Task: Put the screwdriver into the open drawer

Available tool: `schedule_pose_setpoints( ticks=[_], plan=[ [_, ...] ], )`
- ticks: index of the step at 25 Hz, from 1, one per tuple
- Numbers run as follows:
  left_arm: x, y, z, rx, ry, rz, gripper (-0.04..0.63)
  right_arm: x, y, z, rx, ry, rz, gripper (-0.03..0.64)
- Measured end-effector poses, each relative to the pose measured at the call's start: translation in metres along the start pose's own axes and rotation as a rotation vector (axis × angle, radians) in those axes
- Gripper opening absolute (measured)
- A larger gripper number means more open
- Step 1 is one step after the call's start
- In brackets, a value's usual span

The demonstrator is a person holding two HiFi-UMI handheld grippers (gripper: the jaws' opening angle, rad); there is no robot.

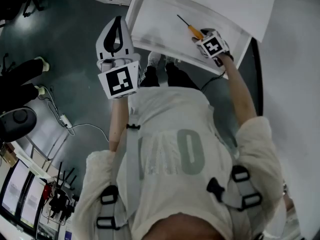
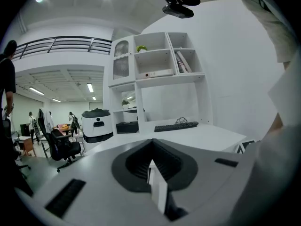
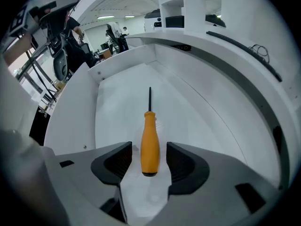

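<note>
Cream sweatshirt (image 1: 170, 114), grey harness straps (image 1: 131, 156), white left gripper (image 1: 118, 22) with marker cube (image 1: 119, 80).

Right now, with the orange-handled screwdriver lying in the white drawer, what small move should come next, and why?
Probably lift the right gripper straight up and away. Its jaws stand apart, clear of the orange-handled screwdriver, which lies flat on the floor of the white drawer.
</note>
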State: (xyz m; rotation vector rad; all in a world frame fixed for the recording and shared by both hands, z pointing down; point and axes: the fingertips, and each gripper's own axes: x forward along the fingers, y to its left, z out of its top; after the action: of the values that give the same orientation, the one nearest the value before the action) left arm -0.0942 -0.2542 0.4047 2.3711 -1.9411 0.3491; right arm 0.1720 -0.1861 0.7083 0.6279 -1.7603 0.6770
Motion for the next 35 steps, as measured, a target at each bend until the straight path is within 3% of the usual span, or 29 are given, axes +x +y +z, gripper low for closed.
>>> schedule_pose_setpoints(
  ticks=[6, 9, 15, 23, 31, 35],
  plan=[
    [0.000, 0.001, 0.002, 0.036, 0.000, -0.010, 0.005, -0.006, 0.003, 0.002, 0.009, -0.012, 0.011, 0.212],
    [0.002, 0.000, 0.006, 0.011, -0.011, -0.010, 0.005, -0.009, 0.002, 0.007, 0.007, -0.022, 0.002, 0.212],
    [0.002, 0.002, 0.008, 0.056, -0.020, -0.030, 0.005, -0.024, -0.003, 0.021, 0.018, -0.058, -0.041, 0.212],
    [0.008, 0.010, 0.033, 0.053, -0.097, -0.050, 0.005, -0.116, -0.030, 0.110, 0.044, -0.353, -0.192, 0.212],
    [0.013, -0.005, 0.079, 0.061, -0.185, -0.111, 0.005, -0.298, 0.006, 0.196, -0.042, -0.840, -0.419, 0.210],
    [0.022, -0.017, 0.107, 0.056, -0.263, -0.152, 0.005, -0.373, 0.019, 0.207, 0.000, -1.075, -0.514, 0.207]
  ],
)
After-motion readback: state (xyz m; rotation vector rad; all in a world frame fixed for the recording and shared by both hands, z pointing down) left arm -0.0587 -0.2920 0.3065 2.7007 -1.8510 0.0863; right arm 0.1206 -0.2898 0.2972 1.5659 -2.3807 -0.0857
